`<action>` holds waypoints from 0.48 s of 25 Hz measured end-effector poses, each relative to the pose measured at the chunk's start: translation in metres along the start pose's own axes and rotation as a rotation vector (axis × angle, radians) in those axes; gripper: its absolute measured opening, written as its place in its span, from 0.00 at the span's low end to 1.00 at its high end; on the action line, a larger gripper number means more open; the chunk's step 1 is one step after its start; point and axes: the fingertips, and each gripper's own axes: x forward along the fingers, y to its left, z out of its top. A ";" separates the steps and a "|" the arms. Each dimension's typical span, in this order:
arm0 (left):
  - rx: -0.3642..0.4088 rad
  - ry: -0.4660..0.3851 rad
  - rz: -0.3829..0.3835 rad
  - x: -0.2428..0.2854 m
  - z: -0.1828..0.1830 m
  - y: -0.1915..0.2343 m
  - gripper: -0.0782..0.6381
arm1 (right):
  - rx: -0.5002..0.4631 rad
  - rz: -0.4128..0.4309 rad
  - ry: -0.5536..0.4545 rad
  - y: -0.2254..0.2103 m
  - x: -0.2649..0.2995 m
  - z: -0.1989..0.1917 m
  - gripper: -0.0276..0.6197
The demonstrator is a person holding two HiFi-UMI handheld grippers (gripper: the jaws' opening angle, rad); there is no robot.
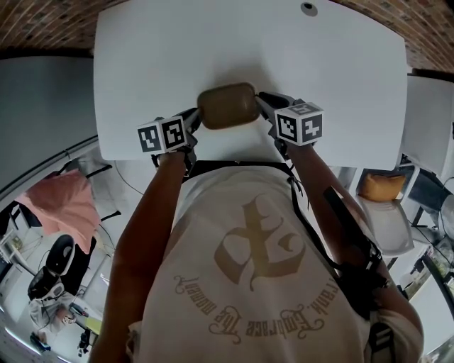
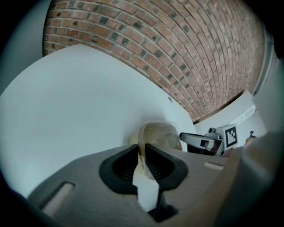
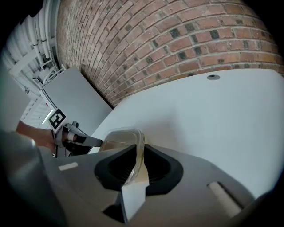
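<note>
A clear plastic container (image 1: 227,105) with a brownish inside is held between both grippers at the near edge of the white table (image 1: 213,42). My left gripper (image 1: 193,124) is shut on the container's left rim; in the left gripper view the thin rim of the container (image 2: 157,135) runs between the closed jaws of the left gripper (image 2: 143,155). My right gripper (image 1: 266,106) is shut on the right rim, and the container (image 3: 122,138) shows pinched in the right gripper (image 3: 138,157). Whether the container rests on the table or hangs just above it is unclear.
A brick surface (image 2: 177,40) lies beyond the table's far edge. A round grommet hole (image 1: 308,8) sits near that edge. A second white table (image 1: 429,120) stands to the right, with a chair and orange cushion (image 1: 381,186) below it. A pink cloth (image 1: 67,202) lies lower left.
</note>
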 end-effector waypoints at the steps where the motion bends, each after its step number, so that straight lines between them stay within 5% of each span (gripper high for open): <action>1: -0.009 0.003 0.001 0.000 -0.001 0.000 0.19 | 0.003 0.003 0.001 0.000 0.000 0.000 0.14; 12: -0.029 0.011 -0.016 -0.003 -0.006 -0.009 0.18 | 0.000 -0.006 -0.010 0.000 -0.006 0.004 0.13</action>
